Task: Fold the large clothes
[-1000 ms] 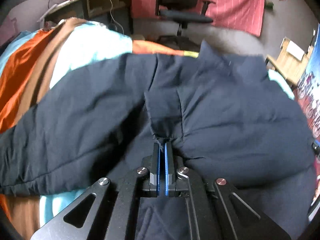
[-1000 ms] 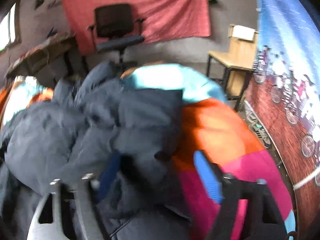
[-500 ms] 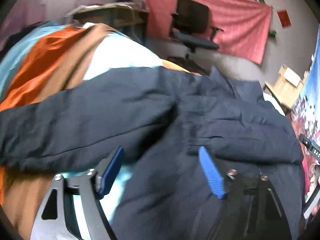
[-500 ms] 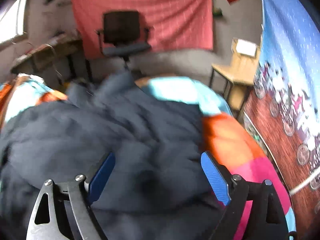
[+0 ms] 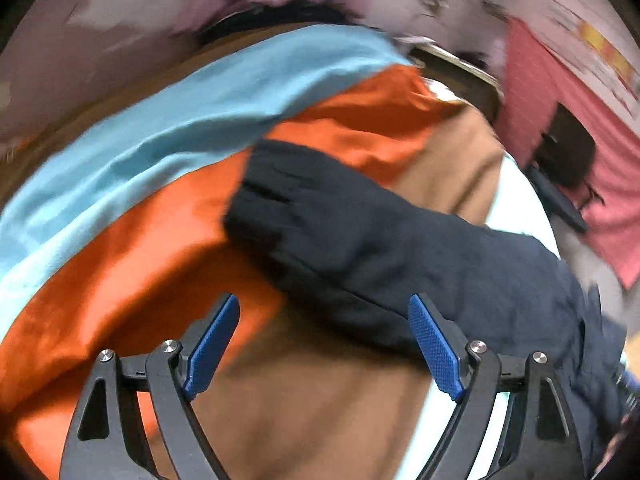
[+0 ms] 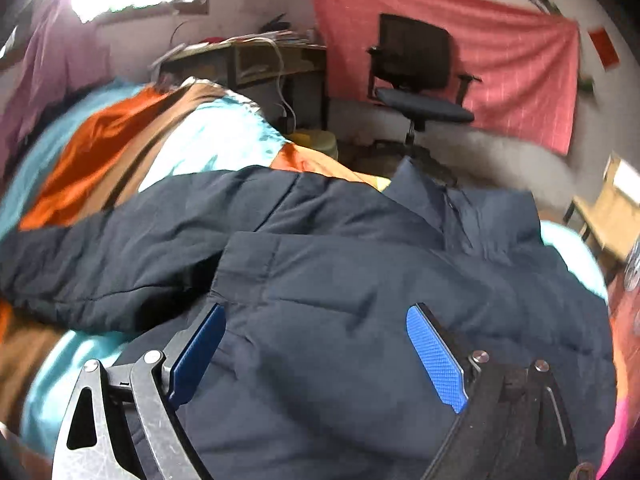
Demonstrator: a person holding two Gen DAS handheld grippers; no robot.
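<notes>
A dark navy padded jacket (image 6: pixel 360 280) lies on a striped bedspread (image 6: pixel 100 136). Its right side is folded over the body, and one sleeve (image 6: pixel 120 240) stretches out to the left. In the left wrist view that sleeve (image 5: pixel 360 232) lies across the orange and brown stripes, its cuff (image 5: pixel 256 184) pointing up left. My left gripper (image 5: pixel 324 344) is open and empty, just below the sleeve. My right gripper (image 6: pixel 316 352) is open and empty, low over the folded jacket body.
The bedspread (image 5: pixel 120 240) has orange, brown, light blue and white stripes. Beyond the bed stand a black office chair (image 6: pixel 416 72), a cluttered desk (image 6: pixel 248 60) and a wooden chair (image 6: pixel 612 216). A red cloth (image 6: pixel 500 48) hangs on the wall.
My left gripper let go of the jacket, opened, and swung left to face the outstretched sleeve. My right gripper stayed open and turned left over the folded jacket.
</notes>
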